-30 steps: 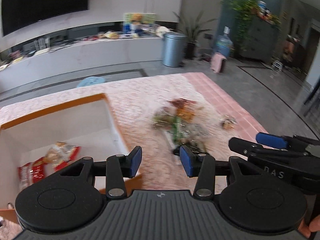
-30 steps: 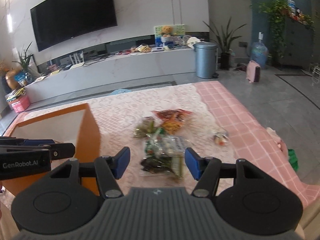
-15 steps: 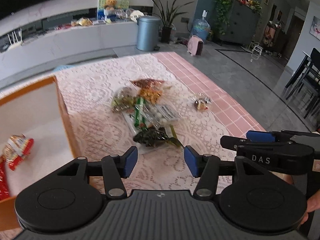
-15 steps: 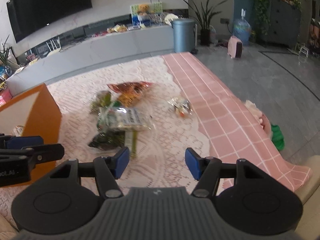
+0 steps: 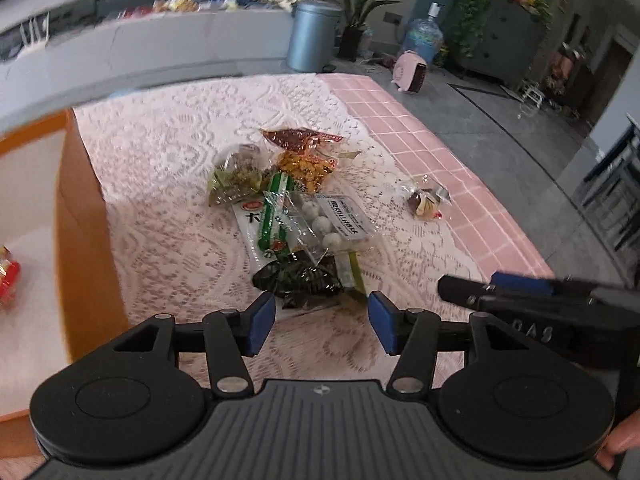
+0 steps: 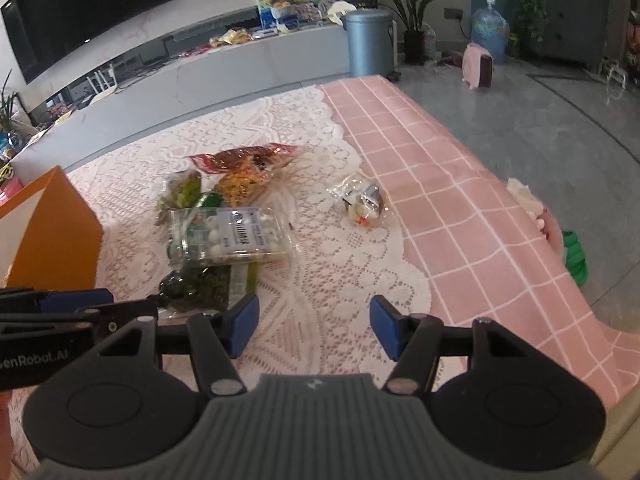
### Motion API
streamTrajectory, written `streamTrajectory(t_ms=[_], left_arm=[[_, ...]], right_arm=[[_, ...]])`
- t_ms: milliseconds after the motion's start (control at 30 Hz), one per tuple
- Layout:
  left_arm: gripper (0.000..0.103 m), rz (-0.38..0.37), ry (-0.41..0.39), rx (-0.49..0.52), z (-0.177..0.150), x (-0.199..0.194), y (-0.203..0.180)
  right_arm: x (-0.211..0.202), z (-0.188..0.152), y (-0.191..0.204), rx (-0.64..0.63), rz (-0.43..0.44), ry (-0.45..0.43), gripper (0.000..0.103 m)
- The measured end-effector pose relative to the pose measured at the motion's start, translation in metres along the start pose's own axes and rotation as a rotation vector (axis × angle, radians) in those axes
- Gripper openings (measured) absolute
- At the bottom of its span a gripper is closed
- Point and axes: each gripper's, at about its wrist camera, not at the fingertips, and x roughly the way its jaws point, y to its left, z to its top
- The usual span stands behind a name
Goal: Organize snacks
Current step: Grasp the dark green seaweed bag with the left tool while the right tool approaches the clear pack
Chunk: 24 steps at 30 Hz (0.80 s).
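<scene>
A pile of snack packs lies on the lace cloth: a dark green pack (image 5: 298, 280) nearest, a clear pack of white balls (image 5: 336, 220), a green stick pack (image 5: 274, 216), an orange-red pack (image 5: 304, 152). A small wrapped snack (image 5: 426, 202) lies apart to the right. My left gripper (image 5: 322, 320) hovers open just short of the dark green pack (image 6: 196, 286), nothing between its pads. My right gripper (image 6: 314, 322) is open over bare lace, right of the pile and short of the small snack (image 6: 364, 204). An orange box (image 5: 80, 216) at left holds a red snack (image 5: 8, 280).
The table carries a lace cloth (image 6: 320, 264) over a pink checked cloth (image 6: 460, 208), which drops off at the right edge. The box wall (image 6: 52, 232) stands close to the pile's left. A grey bin (image 6: 368, 40) and a long counter stand beyond the table.
Both grippers have come down and closer to the snack pile. The left view has swung from the box over to the pile, and the left jaws stand wider than before.
</scene>
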Motion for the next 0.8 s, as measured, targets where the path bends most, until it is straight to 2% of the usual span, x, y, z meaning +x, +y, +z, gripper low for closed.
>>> streamTrajectory(t_ms=[133,233,500,567,633,800], left_arm=[[0.068,0.024,0.037,-0.088,0.006,0.022,0.006],[0.071,0.010,0.071,-0.163,0.009,0.036,0.013],[0.071,0.021,0.104,-0.224,0.014,0.055,0.018],[0.066,0.028,0.100,-0.221,0.014,0.057,0.018],[0.055,0.043,0.093,-0.196,0.014,0.058,0.015],[0.053,0.034,0.091,-0.178,0.012,0.055,0.016]], right_arm=[[0.017,0.005,-0.004,0.029,0.015,0.021,0.059],[0.028,0.006,-0.004,0.037,0.027,0.051,0.059],[0.047,0.007,-0.007,0.081,0.036,0.092,0.052],[0.050,0.007,-0.007,0.083,0.040,0.100,0.052],[0.051,0.007,-0.007,0.083,0.044,0.100,0.052],[0.051,0.008,-0.006,0.085,0.042,0.088,0.052]])
